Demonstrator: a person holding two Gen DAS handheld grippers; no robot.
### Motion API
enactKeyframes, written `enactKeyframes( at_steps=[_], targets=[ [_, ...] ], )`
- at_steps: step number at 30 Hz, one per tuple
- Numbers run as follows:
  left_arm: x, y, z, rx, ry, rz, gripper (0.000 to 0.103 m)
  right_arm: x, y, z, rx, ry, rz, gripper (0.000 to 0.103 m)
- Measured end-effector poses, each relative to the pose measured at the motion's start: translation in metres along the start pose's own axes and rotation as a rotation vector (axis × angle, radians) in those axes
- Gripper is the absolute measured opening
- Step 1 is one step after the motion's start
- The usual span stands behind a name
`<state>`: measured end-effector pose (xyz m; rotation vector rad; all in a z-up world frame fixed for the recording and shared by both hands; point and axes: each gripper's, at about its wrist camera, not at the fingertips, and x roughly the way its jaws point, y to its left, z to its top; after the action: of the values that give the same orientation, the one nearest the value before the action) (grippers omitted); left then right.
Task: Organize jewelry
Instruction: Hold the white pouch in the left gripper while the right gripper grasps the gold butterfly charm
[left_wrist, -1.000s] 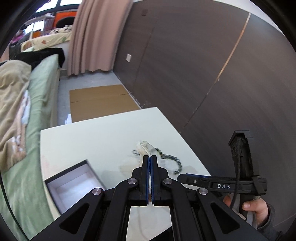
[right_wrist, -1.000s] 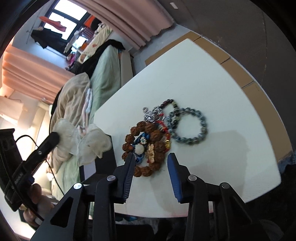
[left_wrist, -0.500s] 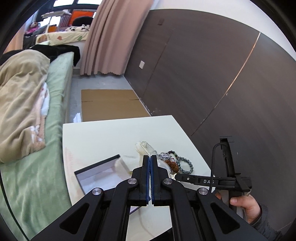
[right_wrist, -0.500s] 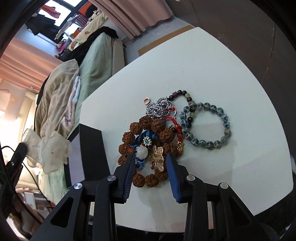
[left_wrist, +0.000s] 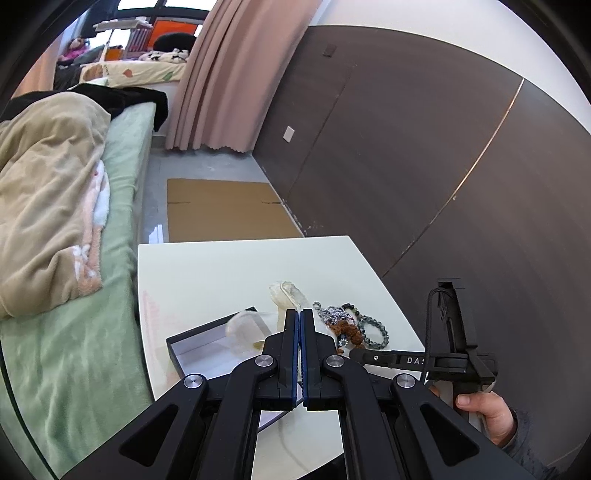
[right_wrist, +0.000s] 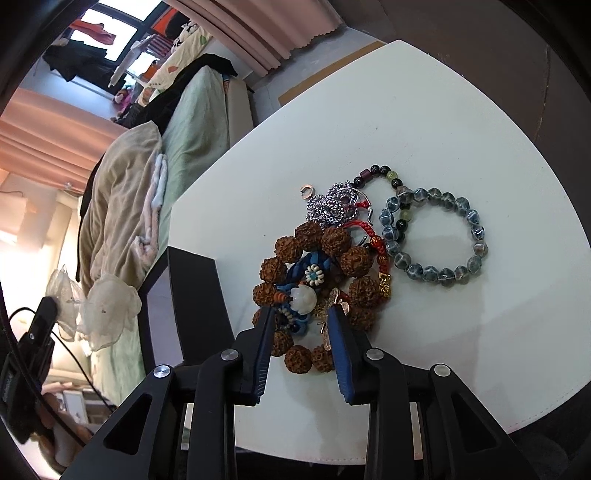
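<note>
Jewelry lies in a tangled pile (right_wrist: 325, 273) on the white table (right_wrist: 424, 129), right at the tips of the right gripper (right_wrist: 301, 317). Its jaws are closing, with a narrow gap left; the near part of a brown seed bracelet (right_wrist: 334, 240), a blue cord piece with a white bead (right_wrist: 303, 295) and a gold charm (right_wrist: 325, 314) sit between them. Whether the pads already press on anything I cannot tell. Ahead of the tips lies a silver chain (right_wrist: 327, 206), and ahead to the right a grey-blue bead bracelet (right_wrist: 439, 236) lies as an open ring, touching the pile at its left edge. A black box (right_wrist: 192, 295) stands just left of the gripper.

Only the left wrist view shows that box (left_wrist: 207, 347) open, with a pale inside. The left gripper (left_wrist: 298, 314) is shut on a sheer pouch (left_wrist: 284, 295), which sticks out past the tips and hangs over the box. The pile (left_wrist: 347, 326) appears there small, just right of the tips, with the right gripper (left_wrist: 354, 355) reaching in and a hand (left_wrist: 484, 413) on its handle. The right view shows the beads in detail, and the pouch (right_wrist: 107, 306) far off to the left.
</note>
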<state>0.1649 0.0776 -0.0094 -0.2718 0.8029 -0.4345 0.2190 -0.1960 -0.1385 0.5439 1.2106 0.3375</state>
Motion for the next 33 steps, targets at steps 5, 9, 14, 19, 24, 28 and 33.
enactKeyframes(
  at_steps=[5, 9, 14, 19, 24, 28, 33],
  targets=[
    [0.000, 0.001, -0.001, -0.002, 0.002, -0.001, 0.000, -0.001, -0.002, 0.000, 0.016, -0.003, 0.013, 0.026],
    [0.000, 0.001, -0.001, -0.003, 0.005, -0.001, 0.000, -0.010, 0.007, -0.004, -0.057, -0.052, -0.115, 0.026],
    [0.000, -0.001, -0.003, 0.000, 0.009, -0.003, 0.000, -0.005, 0.000, -0.004, -0.055, -0.009, -0.102, 0.027],
    [0.003, -0.004, -0.003, 0.007, 0.012, -0.003, 0.000, -0.001, 0.009, -0.004, -0.120, -0.008, -0.139, 0.027],
    [0.005, -0.004, -0.004, 0.007, 0.018, 0.000, 0.000, 0.012, 0.030, -0.007, -0.249, 0.022, -0.232, 0.027],
    [0.006, -0.003, -0.003, 0.003, 0.019, 0.003, 0.000, 0.015, 0.028, -0.005, -0.253, 0.031, -0.235, 0.026],
    [0.006, -0.002, -0.003, 0.002, 0.018, 0.003, 0.000, 0.019, 0.013, -0.003, -0.171, 0.074, -0.154, 0.007]
  ],
)
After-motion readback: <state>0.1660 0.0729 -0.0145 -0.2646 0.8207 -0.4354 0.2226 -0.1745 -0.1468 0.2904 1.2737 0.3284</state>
